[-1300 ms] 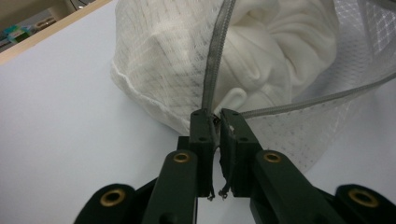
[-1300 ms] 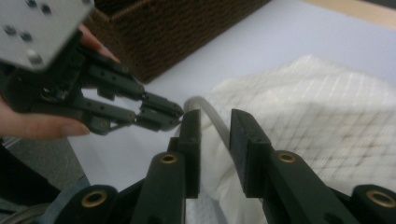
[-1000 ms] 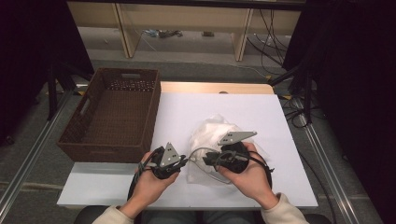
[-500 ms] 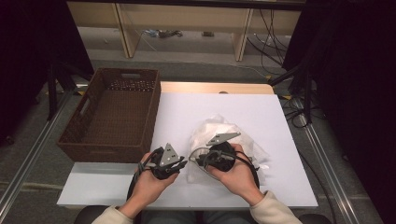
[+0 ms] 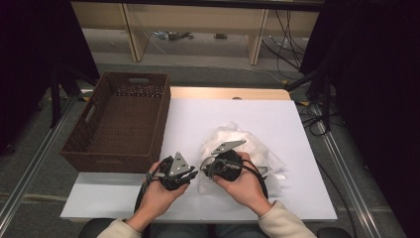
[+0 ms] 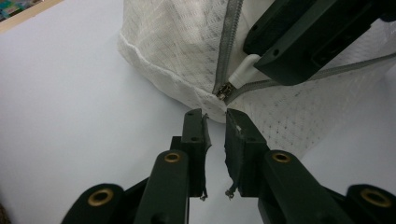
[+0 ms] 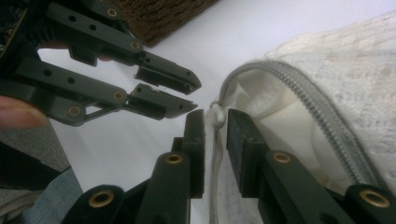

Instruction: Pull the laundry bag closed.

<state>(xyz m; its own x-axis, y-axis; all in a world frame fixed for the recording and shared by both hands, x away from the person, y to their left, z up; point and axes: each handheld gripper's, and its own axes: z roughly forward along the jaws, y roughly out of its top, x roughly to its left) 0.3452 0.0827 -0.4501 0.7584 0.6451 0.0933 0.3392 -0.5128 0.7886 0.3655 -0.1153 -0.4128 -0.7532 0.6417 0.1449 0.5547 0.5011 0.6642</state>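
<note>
A white mesh zip bag (image 5: 247, 144) lies on the white table (image 5: 223, 109), its grey zipper (image 6: 231, 42) partly open. My right gripper (image 7: 215, 119) is shut on the white zipper pull (image 7: 215, 115) at the bag's near-left corner; in the left gripper view the pull (image 6: 243, 73) sticks out of its black jaw. My left gripper (image 6: 215, 116) points at that same corner, its jaws a narrow gap apart with nothing between the pads. In the high view the left gripper (image 5: 194, 173) and right gripper (image 5: 205, 167) nearly meet tip to tip.
A brown wicker basket (image 5: 163, 124) stands at the table's left side, close to my left hand. A person's sleeves and hands reach in from the near edge. Cables and shelf legs lie on the floor beyond the table.
My right hand has moved left and down across the bag toward the left gripper. The left hand has kept its place. The bag is more covered by the right hand.
</note>
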